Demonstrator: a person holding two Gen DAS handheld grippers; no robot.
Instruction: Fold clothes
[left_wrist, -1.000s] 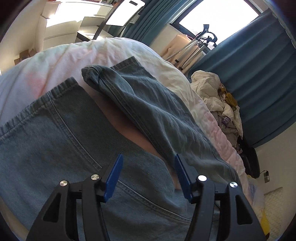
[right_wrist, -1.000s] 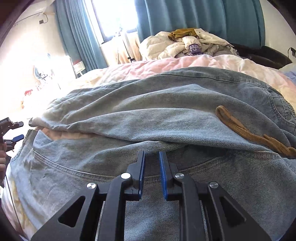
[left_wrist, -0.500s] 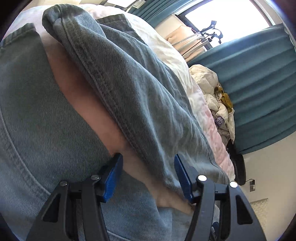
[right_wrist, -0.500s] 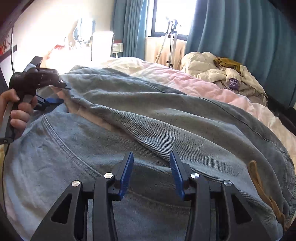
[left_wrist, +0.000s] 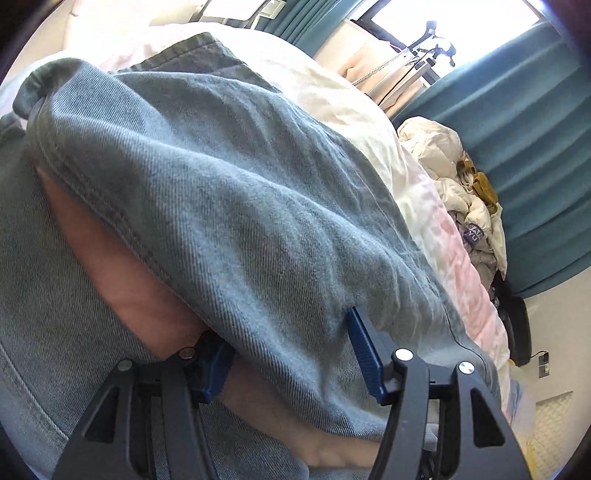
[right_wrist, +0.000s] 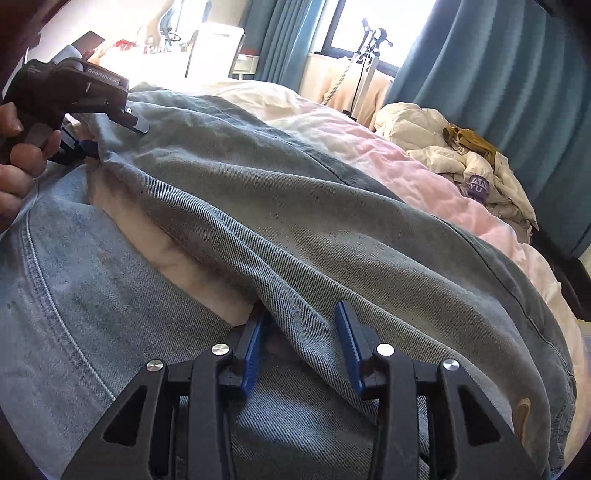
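Note:
Light blue jeans (left_wrist: 240, 206) lie on the bed with one leg draped slantwise over the other (left_wrist: 44, 295). In the left wrist view my left gripper (left_wrist: 284, 332) stands open, and the near edge of the upper leg runs between its blue pads without being pinched. The right wrist view shows the jeans (right_wrist: 332, 229) too. There my right gripper (right_wrist: 301, 332) straddles a fold of the same edge; its jaws are closing and the pads do not press the denim. At the far left my left gripper (right_wrist: 110, 138) is held by a hand (right_wrist: 22, 162).
A pink and white bedcover (left_wrist: 424, 206) lies under the jeans. A heap of pale clothes (right_wrist: 461, 158) sits at the bed's far side before teal curtains (left_wrist: 517, 129). A metal stand (right_wrist: 365, 74) is by the window. A brown label (right_wrist: 522, 406) shows on the waistband.
Both grippers have come forward and down onto the edge of the upper leg. The right gripper has rolled and its jaws stand wider than a second ago.

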